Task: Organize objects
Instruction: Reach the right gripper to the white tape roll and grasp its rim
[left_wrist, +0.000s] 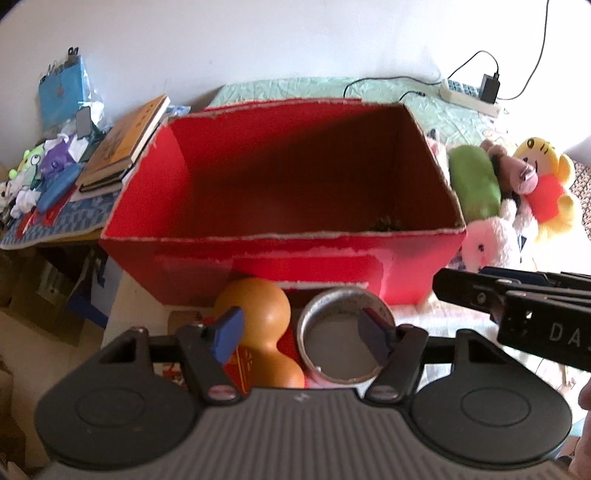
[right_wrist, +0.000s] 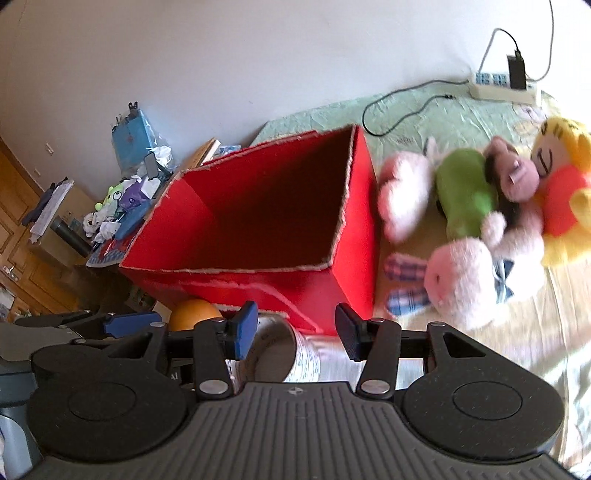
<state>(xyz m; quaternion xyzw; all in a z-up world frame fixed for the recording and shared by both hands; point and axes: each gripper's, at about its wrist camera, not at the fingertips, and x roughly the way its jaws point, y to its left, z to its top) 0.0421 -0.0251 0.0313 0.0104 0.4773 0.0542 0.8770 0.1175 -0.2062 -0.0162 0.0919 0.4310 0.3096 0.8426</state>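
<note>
A red cardboard box (left_wrist: 266, 254) stands open on the bed; it also shows in the right wrist view (right_wrist: 354, 266). In front of it lie an orange gourd (left_wrist: 258, 306) and a silver tin (left_wrist: 341, 347). My left gripper (left_wrist: 301, 338) is open above them, holding nothing. My right gripper (right_wrist: 297, 328) is open above the tin (right_wrist: 280, 354), with the gourd (right_wrist: 195, 314) to its left. Right of the box lies a pile of plush toys: a pink pig (right_wrist: 465, 277), a green one (right_wrist: 465, 195), a brown one (right_wrist: 513, 173) and a yellow doll (right_wrist: 561, 177).
A side table (left_wrist: 70, 221) left of the box holds books (left_wrist: 122, 144), a blue bag (left_wrist: 61, 92) and small toys. A power strip (right_wrist: 502, 86) with cables lies at the bed's far end. The right gripper's body (left_wrist: 517, 299) shows at the left view's right edge.
</note>
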